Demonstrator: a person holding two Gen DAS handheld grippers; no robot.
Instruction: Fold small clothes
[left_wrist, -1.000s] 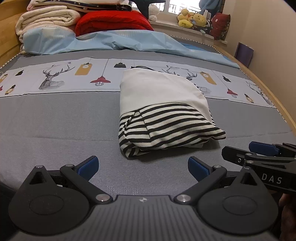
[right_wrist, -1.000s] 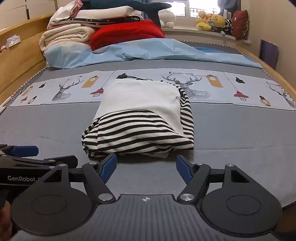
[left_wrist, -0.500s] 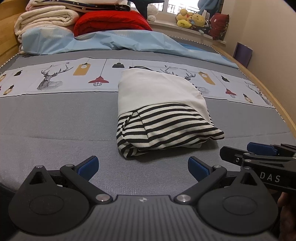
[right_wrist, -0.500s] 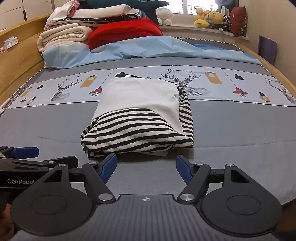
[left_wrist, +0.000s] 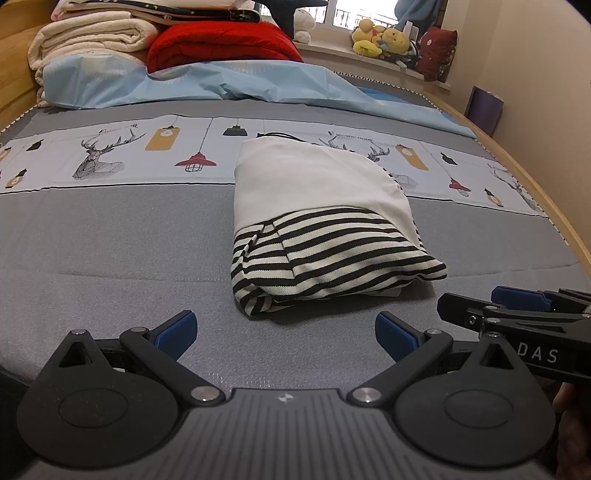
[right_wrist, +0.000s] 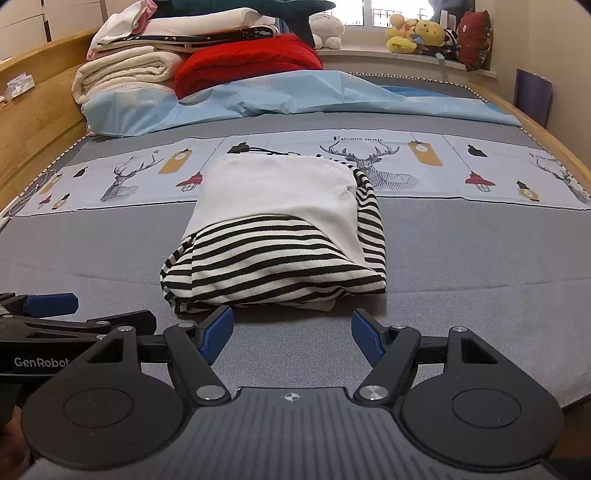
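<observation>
Both tools empty and spread wide. Left gripper (left_wrist: 284, 330) hovers over the grey bed cover (left_wrist: 110, 236), just short of the near edge of the folded garment (left_wrist: 321, 218); blue pads (left_wrist: 176, 328) well apart, nothing between them. Right gripper (right_wrist: 291, 334) likewise released, its left pad (right_wrist: 217, 332) just beside the garment's near left corner, not clearly touching. Garment (right_wrist: 280, 236) lies mid-bed as a compact packet: plain white panel on top toward the far side, black-and-white striped layers showing at the near end and along the right edge, far end reaching onto the printed deer-and-lamp strip (right_wrist: 424, 166). Judgement: fold looks close to finished, perhaps one more tuck or a smoothing pass left. Risks: near striped edge is a stack of several loose layers, so a pinch there could take only the top ply and peel the packet open; the knit looks soft and thick, likely to spring back if released early; the two tools sit close together at the near edge, so a careless reach could knock one against the other; a low approach could snag the bed cover along with the cloth
</observation>
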